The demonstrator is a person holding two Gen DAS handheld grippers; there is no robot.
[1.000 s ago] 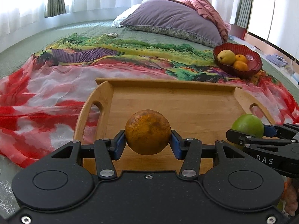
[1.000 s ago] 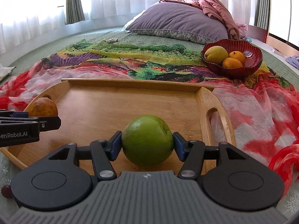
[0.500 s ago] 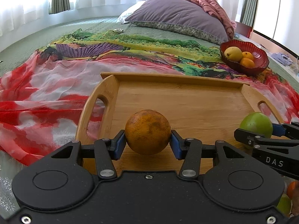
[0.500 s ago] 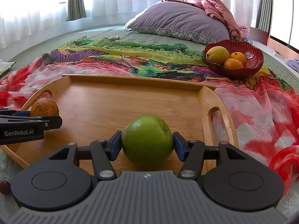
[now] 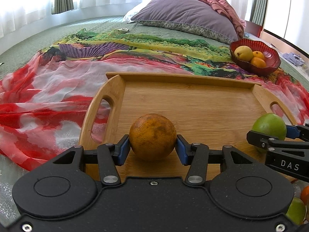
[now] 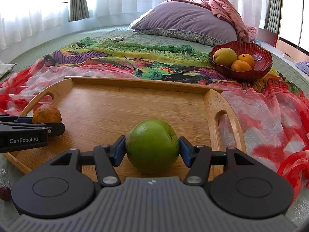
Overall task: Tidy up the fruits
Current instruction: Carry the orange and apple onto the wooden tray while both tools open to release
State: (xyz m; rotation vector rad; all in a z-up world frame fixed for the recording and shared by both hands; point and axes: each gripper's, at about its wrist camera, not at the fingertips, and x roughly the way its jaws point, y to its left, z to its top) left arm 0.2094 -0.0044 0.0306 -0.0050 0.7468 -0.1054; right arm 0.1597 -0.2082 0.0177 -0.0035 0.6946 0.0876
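Fruits noted: our left tongs [image 5: 152, 147] clamp an orange [image 5: 152, 136], right tongs [image 6: 152, 149] clamp a green apple [image 6: 152, 145], both over the tray's [image 6: 135, 106] near edge.

Mottled orange [image 5: 152, 136]; green apple [image 6: 152, 145]

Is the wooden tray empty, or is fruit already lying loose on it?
Empty. The wooden tray shows bare boards; the orange and green apple above it are clamped in the grippers.
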